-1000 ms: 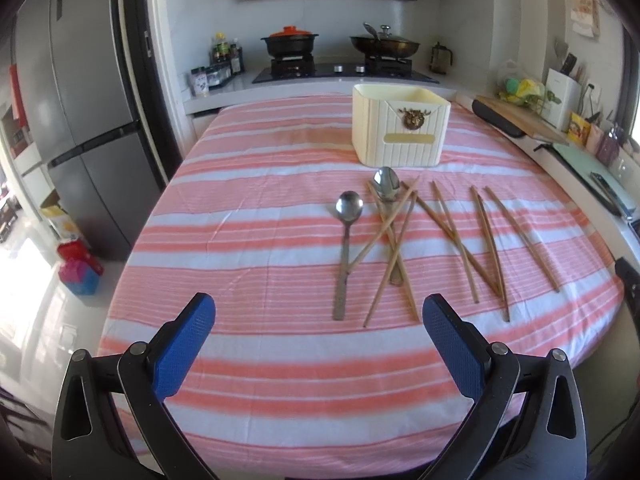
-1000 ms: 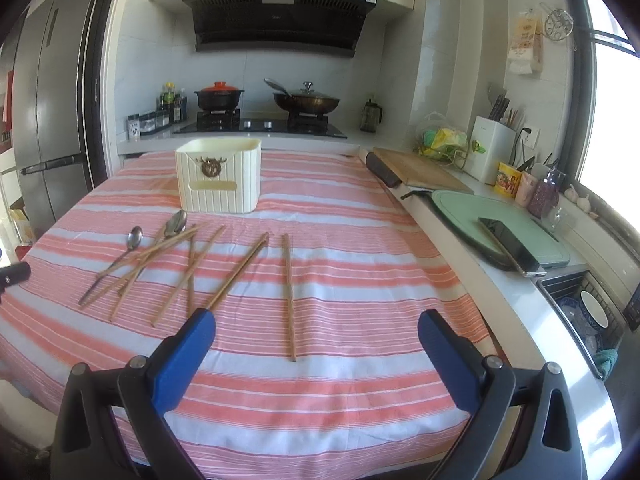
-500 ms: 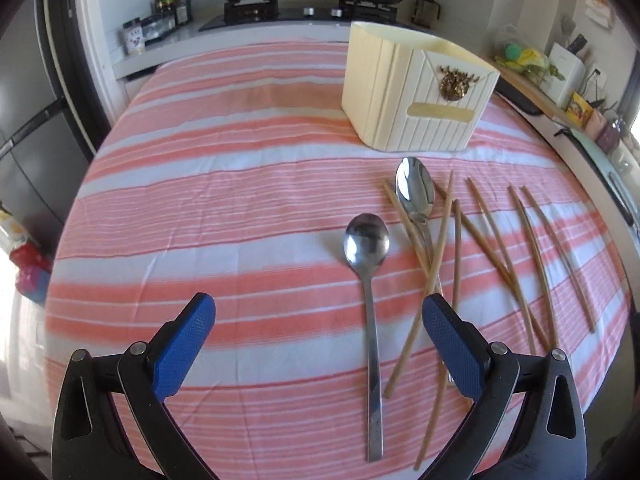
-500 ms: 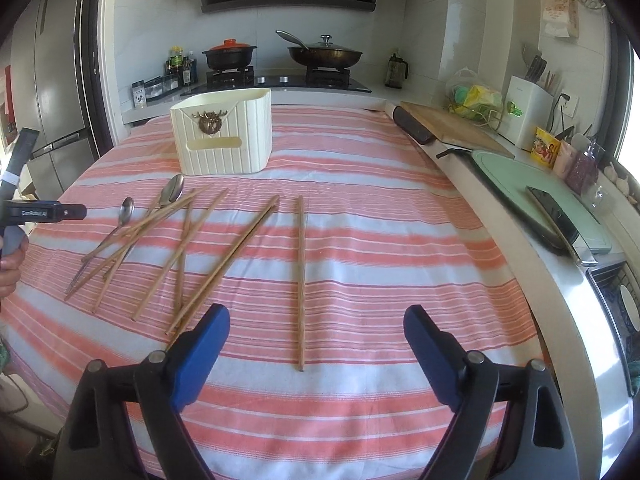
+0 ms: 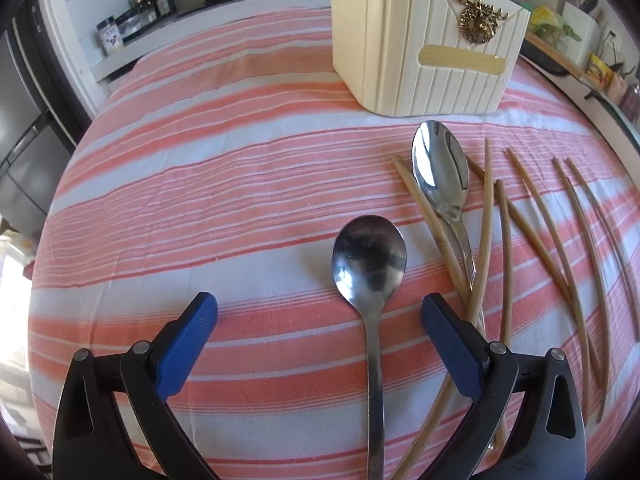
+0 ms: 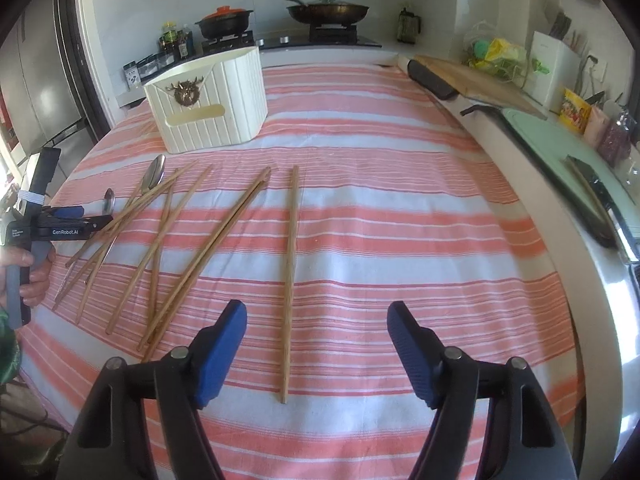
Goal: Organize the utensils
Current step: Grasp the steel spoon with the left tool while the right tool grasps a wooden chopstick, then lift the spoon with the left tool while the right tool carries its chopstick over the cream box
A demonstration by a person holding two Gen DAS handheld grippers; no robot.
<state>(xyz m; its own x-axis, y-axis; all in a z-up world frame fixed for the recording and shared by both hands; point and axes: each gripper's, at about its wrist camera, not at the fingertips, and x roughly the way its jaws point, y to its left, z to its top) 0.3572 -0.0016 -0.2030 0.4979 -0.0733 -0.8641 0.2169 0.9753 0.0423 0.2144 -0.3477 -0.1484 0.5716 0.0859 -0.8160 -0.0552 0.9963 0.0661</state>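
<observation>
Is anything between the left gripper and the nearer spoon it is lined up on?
Nothing visible. The left gripper is open with the round-bowled spoon lying alone on the cloth between its fingers; the chopsticks and the second spoon lie to its right.

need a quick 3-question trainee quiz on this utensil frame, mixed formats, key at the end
1. True or false: the left gripper is shut on the round-bowled steel spoon.
2. Multiple choice: the oval-bowled shiny spoon lies A) inside the cream ribbed utensil box, B) among the wooden chopsticks on the striped cloth, C) on the stove.
3. Fill in: the lone straight chopstick points toward the gap between the fingers of the ____ gripper.

Key: 1 false, its fingers are spread with the spoon handle between them, untouched. 2 B. 3 right.
</observation>
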